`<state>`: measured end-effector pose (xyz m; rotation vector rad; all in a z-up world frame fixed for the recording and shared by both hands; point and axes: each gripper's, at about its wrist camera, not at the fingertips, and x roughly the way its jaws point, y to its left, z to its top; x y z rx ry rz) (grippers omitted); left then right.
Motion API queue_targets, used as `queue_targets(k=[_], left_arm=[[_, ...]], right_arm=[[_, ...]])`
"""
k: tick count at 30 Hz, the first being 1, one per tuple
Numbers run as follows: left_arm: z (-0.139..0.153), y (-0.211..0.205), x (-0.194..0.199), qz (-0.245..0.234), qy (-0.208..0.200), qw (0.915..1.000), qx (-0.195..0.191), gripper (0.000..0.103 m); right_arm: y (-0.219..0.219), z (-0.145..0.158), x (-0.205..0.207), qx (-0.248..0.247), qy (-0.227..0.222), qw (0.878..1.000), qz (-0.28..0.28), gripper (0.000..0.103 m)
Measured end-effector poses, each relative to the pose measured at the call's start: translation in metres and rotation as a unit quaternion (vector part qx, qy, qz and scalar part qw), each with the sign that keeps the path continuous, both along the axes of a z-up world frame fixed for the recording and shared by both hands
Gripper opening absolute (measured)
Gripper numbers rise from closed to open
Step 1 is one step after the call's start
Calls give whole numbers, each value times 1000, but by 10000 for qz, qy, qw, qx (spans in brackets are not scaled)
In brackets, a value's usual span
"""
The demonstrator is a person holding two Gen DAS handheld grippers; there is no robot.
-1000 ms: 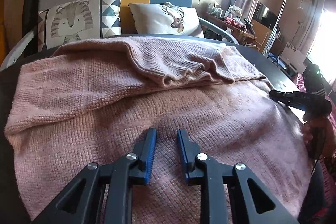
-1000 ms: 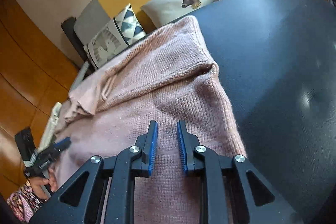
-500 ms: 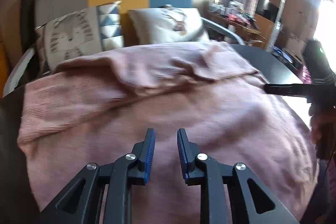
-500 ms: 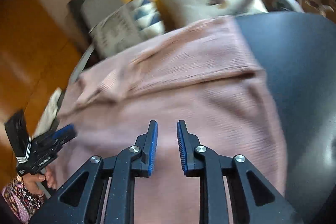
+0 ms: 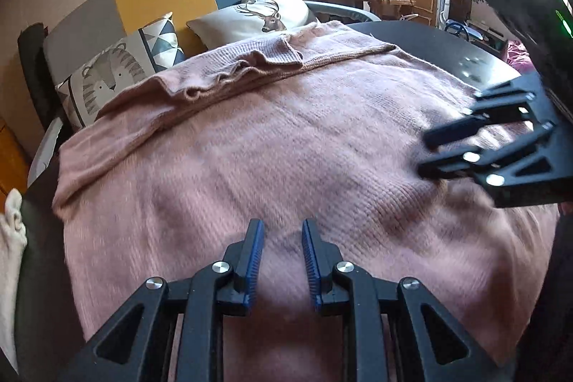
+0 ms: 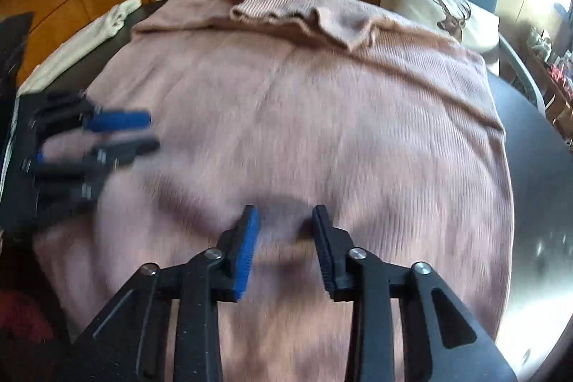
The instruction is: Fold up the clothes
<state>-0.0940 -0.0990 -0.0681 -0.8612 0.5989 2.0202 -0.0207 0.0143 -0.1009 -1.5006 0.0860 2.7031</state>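
Leftmost, a cream cloth (image 6: 89,34) lies at the edge of the dark surface (image 6: 544,203), beside the pink knit sweater (image 5: 286,149) spread flat across it, its collar end bunched toward the cushions. Over the sweater's near hem the left tongs (image 5: 281,260) hover with a narrow gap between the blue pads and nothing held. Further right, the right tongs (image 6: 283,249) have just been opening; they stand wider apart over the same hem, probably just clear of the knit, though blur makes contact hard to judge.
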Motion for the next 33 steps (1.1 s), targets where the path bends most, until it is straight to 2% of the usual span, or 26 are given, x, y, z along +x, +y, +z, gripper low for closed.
queue_targets(k=[5, 8, 12, 14, 17, 23, 25, 27, 30, 31, 33], left_arm=[[3, -13, -8, 163, -259, 9993, 191, 23], [5, -13, -6, 196, -422, 9984, 321, 23], [-1, 3, -2, 160, -284, 9994, 144, 23], [-3, 3, 0, 101, -118, 9998, 124, 24], [-6, -3, 4, 57, 37, 9998, 160, 24], [-5, -13, 2, 63, -116, 9995, 275, 25], [-1, -21, 8, 23, -43, 9997, 222, 24], [6, -32, 12, 27, -16, 9995, 301, 24], [8, -46, 10, 61, -177, 9993, 323, 24], [5, -48, 10, 107, -136, 9997, 189, 24], [-3, -55, 9, 187, 3, 9997, -135, 24]], right_arm=[[12, 11, 5, -393, 139, 9986, -338, 41], [-6, 25, -1, -729, 420, 9963, -161, 41], [-43, 13, -23, -553, 50, 9981, 249, 41], [-59, 6, -22, -159, -50, 9988, 463, 41], [-64, 6, -3, 121, -147, 9975, 686, 41], [-49, 6, 48, -156, -309, 9975, 621, 41], [-44, 8, 56, -291, -325, 9972, 601, 41], [-38, 15, 54, -458, -233, 9973, 525, 41], [-33, 34, 41, -810, 248, 9960, 281, 41], [-36, 37, 33, -813, 342, 9958, 263, 41], [-49, 32, 14, -729, 232, 9963, 402, 41]])
